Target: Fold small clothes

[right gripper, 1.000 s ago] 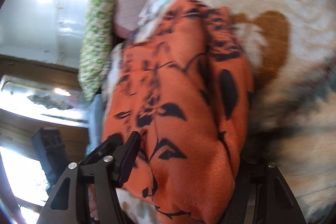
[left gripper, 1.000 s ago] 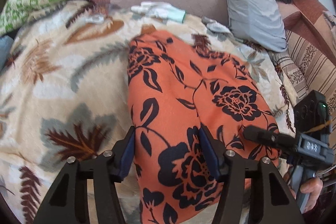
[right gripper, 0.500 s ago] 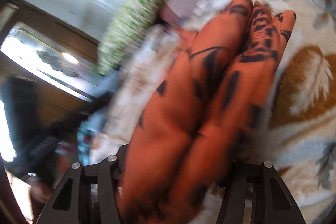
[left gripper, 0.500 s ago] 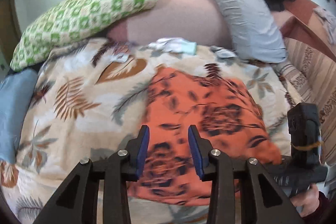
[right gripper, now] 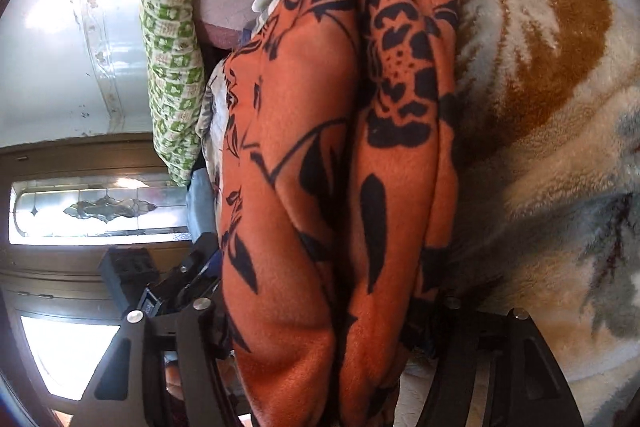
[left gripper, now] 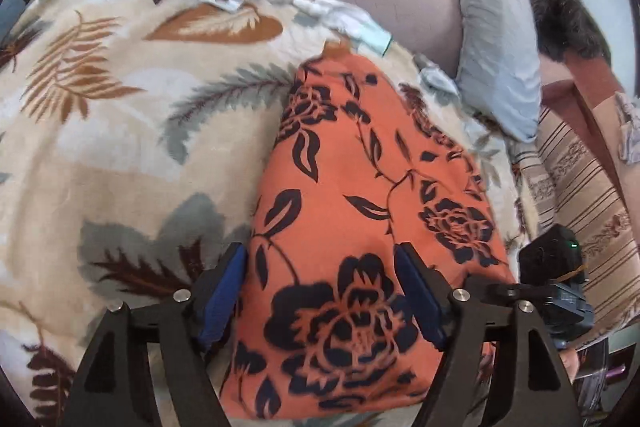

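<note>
Already folded into a thick bundle, the orange floral garment (left gripper: 360,227) lies on the leaf-print blanket (left gripper: 120,147) covering the bed, centre to lower right of the left wrist frame. Left hand-held gripper (left gripper: 324,291) has just been opening; its blue pads stand wide astride the near end of the cloth, not pressing it. Right hand-held gripper (right gripper: 320,327) has also just been opening, with stacked layers filling the gap between its jaws; its pads are hidden, so a grip can't be confirmed. Folding looks nearly finished: likely only release, smoothing or setting aside remains. White gloves (left gripper: 340,15) lie at upper centre.
</note>
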The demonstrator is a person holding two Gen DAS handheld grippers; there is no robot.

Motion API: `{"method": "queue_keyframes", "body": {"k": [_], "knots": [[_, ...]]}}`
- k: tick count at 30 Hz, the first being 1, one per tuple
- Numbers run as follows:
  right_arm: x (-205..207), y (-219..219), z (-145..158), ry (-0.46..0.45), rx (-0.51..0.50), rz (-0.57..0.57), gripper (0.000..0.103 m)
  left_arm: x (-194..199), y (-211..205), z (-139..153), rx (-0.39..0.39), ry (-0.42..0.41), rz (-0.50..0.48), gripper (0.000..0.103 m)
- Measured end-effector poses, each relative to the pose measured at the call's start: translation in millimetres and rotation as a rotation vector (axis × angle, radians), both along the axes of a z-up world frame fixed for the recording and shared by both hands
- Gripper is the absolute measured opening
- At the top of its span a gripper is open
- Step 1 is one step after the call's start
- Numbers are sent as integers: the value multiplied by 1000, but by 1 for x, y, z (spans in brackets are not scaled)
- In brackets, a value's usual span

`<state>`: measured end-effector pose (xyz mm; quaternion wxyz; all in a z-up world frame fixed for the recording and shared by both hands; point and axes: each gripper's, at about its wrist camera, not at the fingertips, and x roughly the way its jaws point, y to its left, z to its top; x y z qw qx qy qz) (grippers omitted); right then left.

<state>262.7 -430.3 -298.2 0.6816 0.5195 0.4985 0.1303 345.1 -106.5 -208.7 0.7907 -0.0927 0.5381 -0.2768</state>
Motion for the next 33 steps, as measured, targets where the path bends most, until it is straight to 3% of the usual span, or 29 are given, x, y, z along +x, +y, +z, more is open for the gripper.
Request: {"method": "queue_keyframes", "body": {"k": [2, 3, 4, 6, 9, 10, 13, 17, 20, 22, 23, 25, 27, 29, 33], "knots": [[1, 2, -3, -14, 9, -12, 69, 2, -9, -4, 24, -14, -19, 73], [0, 3, -2, -23, -8, -6, 69, 3, -12, -6, 41, -20, -15, 64], [-3, 3, 3, -41, -54, 4, 68, 3, -13, -7, 45, -22, -11, 59], [-5, 8, 16, -88, -147, 32, 55, 1, -10, -4, 16, -35, -7, 50], [-6, 24, 43, -165, -324, 78, 50, -4, -1, -1, -20, -43, -8, 41], [-7, 33, 54, -202, -394, 91, 50, -4, 0, 0, -27, -46, -8, 40], [-11, 51, 77, -298, -475, 109, 50, -13, 5, 11, -33, -83, -7, 39], [-17, 64, 103, -437, -517, 117, 50, -28, 28, 34, -58, -160, 29, 39], [-16, 76, 105, -491, -506, 153, 50, -41, 52, 45, -53, -231, 84, 39], [-3, 95, 96, -468, -501, 198, 50, -47, 61, 41, 7, -273, 116, 39], [2, 100, 83, -413, -474, 223, 50, -44, 60, 33, 41, -261, 128, 40], [10, 105, 48, -261, -437, 250, 51, -34, 62, 4, 126, -161, 149, 45], [14, 102, 24, -165, -390, 238, 67, -33, 68, -12, 134, -145, 193, 54], [13, 90, 21, -142, -302, 205, 67, -37, 68, -5, 122, -156, 202, 55], [4, 70, 42, -144, -308, 154, 68, -48, 60, 16, 234, -238, 166, 58]]}}
